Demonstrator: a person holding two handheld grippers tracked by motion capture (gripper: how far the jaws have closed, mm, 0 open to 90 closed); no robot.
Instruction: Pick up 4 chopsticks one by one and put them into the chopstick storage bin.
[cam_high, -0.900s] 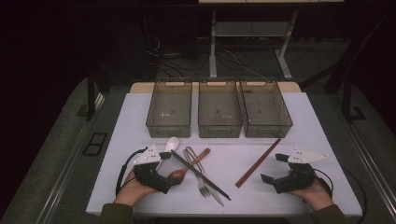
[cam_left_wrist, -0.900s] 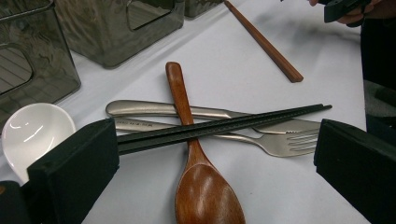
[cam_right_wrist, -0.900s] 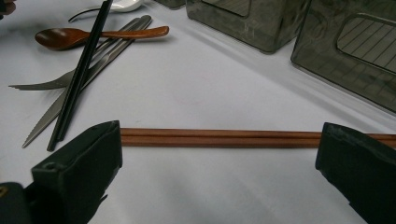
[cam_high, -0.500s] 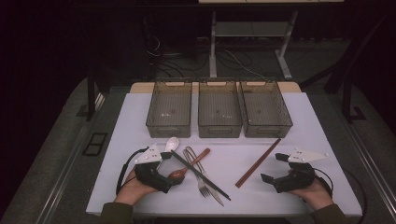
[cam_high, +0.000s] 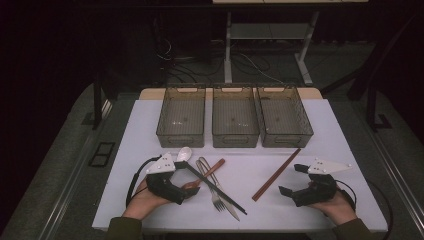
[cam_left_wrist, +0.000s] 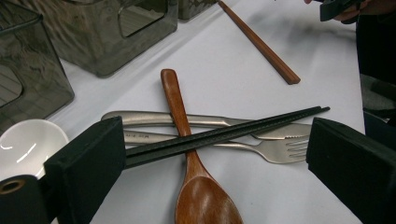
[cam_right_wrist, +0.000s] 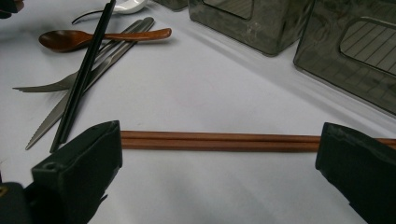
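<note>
nothing has shifted since the earlier frames. left tongs (cam_high: 189, 179) rest spread on the tabletop (cam_high: 330, 135), jaws either side of the black chopsticks (cam_left_wrist: 224, 135) crossing a wooden spoon (cam_left_wrist: 187, 154). right tongs (cam_high: 293, 179) lie spread before the brown chopsticks (cam_right_wrist: 219, 140), not touching them.

Your left gripper (cam_high: 184, 180) straddles the black chopsticks (cam_high: 212, 186); brown chopsticks (cam_high: 276, 174) lie just left of your open right gripper (cam_high: 292, 179)
</note>
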